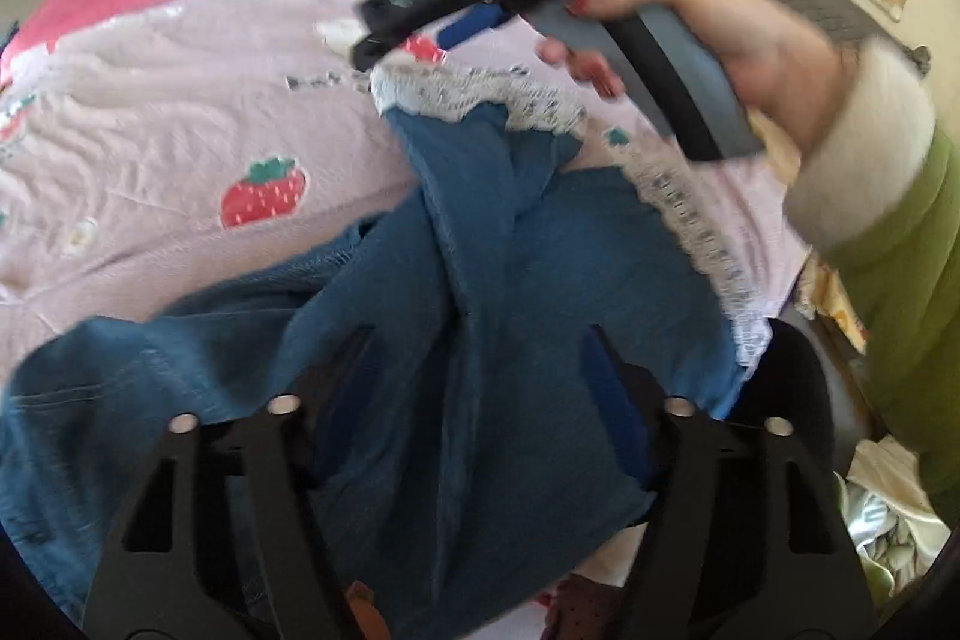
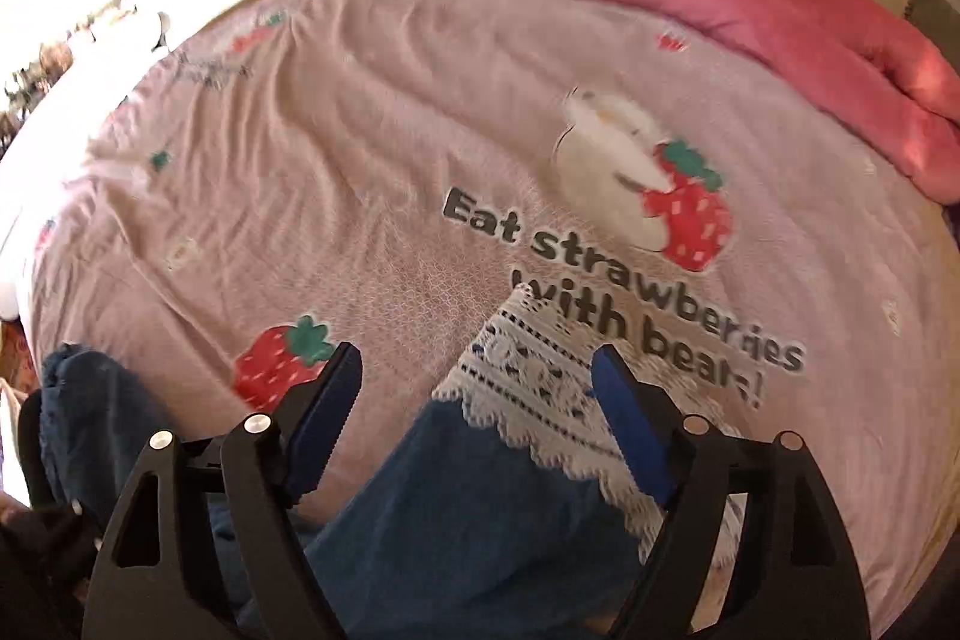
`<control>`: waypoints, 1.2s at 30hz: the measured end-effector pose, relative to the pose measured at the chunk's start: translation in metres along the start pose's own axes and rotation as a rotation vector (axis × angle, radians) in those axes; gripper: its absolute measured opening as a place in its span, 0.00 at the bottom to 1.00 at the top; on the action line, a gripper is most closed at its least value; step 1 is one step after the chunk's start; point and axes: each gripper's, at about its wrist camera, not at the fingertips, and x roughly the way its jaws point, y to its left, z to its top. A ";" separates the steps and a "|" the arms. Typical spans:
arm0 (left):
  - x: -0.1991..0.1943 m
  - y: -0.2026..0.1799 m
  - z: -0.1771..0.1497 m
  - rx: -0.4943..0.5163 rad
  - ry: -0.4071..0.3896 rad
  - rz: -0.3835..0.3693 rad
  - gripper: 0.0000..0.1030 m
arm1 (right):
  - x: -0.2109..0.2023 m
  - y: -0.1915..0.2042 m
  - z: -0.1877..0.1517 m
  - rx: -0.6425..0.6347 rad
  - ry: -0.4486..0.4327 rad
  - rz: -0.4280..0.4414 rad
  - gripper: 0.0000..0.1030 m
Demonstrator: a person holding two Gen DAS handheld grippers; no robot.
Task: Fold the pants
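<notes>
My blue pants (image 1: 480, 280) with lace hems (image 2: 528, 376) lie rumpled on the bed (image 2: 360, 160). Both my left hand-held gripper (image 1: 480, 346) and right hand-held gripper (image 2: 480, 370) gape, gripping nothing.

The pants (image 1: 480, 280) are blue denim with a band of white lace (image 2: 528, 376) sewn along each leg hem. They lie rumpled on the bed, not flat. Seen from the left wrist, the two legs cross over one another and run away toward the far side, with loose folds bunched at the near end. From the right wrist, one lace-trimmed hem lies spread open on the cover.
</notes>
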 end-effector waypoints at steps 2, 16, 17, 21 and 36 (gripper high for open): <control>0.013 0.002 -0.001 -0.014 0.021 0.001 0.35 | 0.021 0.002 0.008 -0.018 0.054 -0.045 0.77; 0.007 0.008 -0.012 0.016 0.022 -0.009 0.04 | -0.103 -0.062 -0.091 0.245 -0.232 0.109 0.07; 0.004 0.006 -0.013 0.037 0.020 -0.007 0.04 | -0.120 -0.067 -0.111 0.272 -0.256 0.118 0.07; -0.001 -0.006 -0.019 0.108 0.026 -0.003 0.04 | -0.154 -0.074 -0.177 0.333 -0.284 0.115 0.07; 0.008 -0.042 -0.037 0.268 0.024 0.065 0.33 | -0.135 -0.071 -0.310 0.549 -0.263 0.170 0.10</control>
